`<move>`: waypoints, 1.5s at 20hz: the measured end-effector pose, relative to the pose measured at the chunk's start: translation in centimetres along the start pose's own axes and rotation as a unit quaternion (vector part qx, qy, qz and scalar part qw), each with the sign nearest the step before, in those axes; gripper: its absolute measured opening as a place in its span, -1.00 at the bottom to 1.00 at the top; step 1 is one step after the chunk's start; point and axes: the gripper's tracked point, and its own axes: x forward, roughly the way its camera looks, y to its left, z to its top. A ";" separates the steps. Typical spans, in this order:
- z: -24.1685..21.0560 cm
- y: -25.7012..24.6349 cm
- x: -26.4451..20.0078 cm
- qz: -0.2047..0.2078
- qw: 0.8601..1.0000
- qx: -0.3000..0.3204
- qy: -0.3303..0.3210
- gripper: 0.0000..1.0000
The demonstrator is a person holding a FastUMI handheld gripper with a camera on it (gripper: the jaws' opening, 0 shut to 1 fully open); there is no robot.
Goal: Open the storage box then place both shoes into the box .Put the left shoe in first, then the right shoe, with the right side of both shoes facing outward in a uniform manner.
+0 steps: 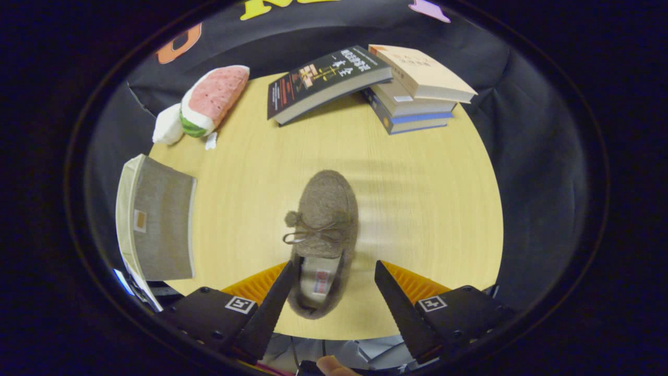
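1. Gripper view. The gripper (334,271) has its jaws spread wide and holds nothing. The left finger (271,308) lies against or just over the heel rim of the shoe (326,230); contact cannot be told. The right finger stands clear of the shoe on bare table.

2. The shoe lies on the wooden table (428,209), heel between the fingers, toe pointing away beyond them. One shoe is seen here; left or right cannot be told for sure.

3. The storage box (156,224) sits on the table's left side, well apart from the shoe, a grey fabric face with pale trim turned toward the shoe. Whether it is open cannot be told.

4. Handling, as a judgement: a fuzzy felt-like slipper with a small bow and pompom, likely light and soft, so it will squash under a pinch. Best hold looks to be across the heel collar or sidewalls, not the bow.

5. Materials around: smooth pale wood-grain tabletop; a plush watermelon slice (209,102) beyond the box; a stack of books (412,94) at the far side, one dark book (323,81) leaning on it.

6. A fingertip (334,367) shows behind the gripper.
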 end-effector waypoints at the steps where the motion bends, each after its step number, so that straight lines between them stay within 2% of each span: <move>1: -0.3 -0.6 1.2 -0.006 1.000 -0.002 0.011 0.94; 6: -0.1 -4.3 5.2 -0.066 0.997 -0.018 0.023 0.94; 7: -0.1 -4.3 5.8 -0.064 0.997 -0.021 0.023 0.94; 10: -0.1 -2.8 6.8 -0.020 0.999 -0.007 0.028 0.88; 13: -0.2 -1.5 7.2 0.026 0.999 -0.006 0.025 0.36; 14: -0.3 -0.7 7.2 0.047 0.998 -0.002 0.031 0.08; 15: -0.4 -0.7 7.2 0.049 0.998 0.007 0.035 -0.19; 16: -0.4 -0.7 7.1 0.048 0.998 0.010 0.041 -0.71; 17: -0.4 -0.8 7.1 0.044 0.998 0.027 0.041 -0.71; 18: -0.2 -0.9 6.9 0.044 0.998 0.032 0.045 -0.92; 19: -0.6 -0.8 6.7 0.042 0.997 0.031 0.048 -0.99; 22: -1.1 0.2 4.7 0.060 0.996 0.054 0.041 -0.99; 26: -0.8 1.8 -0.4 0.072 0.993 0.090 0.013 -0.99; 30: 0.5 5.1 -5.7 0.084 0.993 0.076 -0.020 -1.00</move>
